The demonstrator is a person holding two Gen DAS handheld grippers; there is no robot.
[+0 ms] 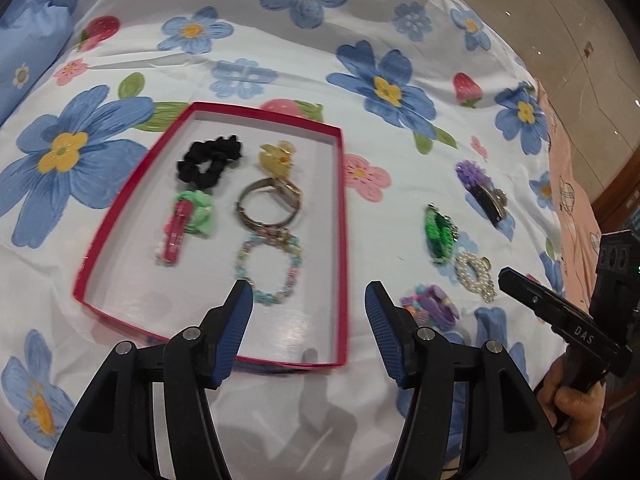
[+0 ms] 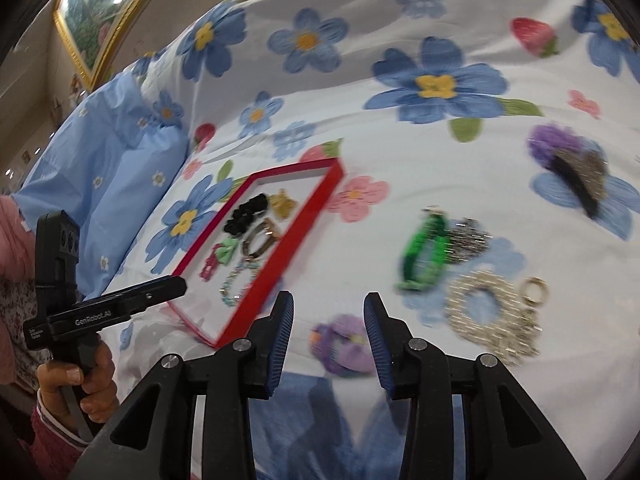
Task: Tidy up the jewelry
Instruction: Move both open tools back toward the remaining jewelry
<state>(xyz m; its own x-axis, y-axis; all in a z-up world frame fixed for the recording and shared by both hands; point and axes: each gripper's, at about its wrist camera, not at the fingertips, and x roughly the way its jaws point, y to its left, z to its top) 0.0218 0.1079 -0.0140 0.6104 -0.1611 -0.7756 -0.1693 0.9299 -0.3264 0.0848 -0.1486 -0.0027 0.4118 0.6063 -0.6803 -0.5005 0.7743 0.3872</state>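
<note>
A red-rimmed tray [image 1: 343, 216] lies on the floral bedsheet. It holds a black scrunchie [image 1: 209, 160], a yellow claw clip [image 1: 276, 156], a green and pink clip [image 1: 188, 220], a metal bangle [image 1: 266, 200] and a pastel bead bracelet [image 1: 268, 270]. My left gripper [image 1: 309, 300] is open and empty above the tray's near edge. Right of the tray lie a purple flower clip [image 2: 568, 164], a green bracelet [image 2: 424, 256], a pearl piece [image 2: 486, 312] and a purple beaded scrunchie [image 2: 344, 344]. My right gripper [image 2: 327, 316] is open and empty just above the purple scrunchie.
A blue pillow [image 2: 104, 184] lies left of the tray [image 2: 276, 268]. The bed's right edge and the floor [image 1: 560, 20] lie beyond the loose pieces. A gold ring [image 2: 536, 288] sits beside the pearl piece. The other hand-held gripper [image 1: 560, 312] shows at the right.
</note>
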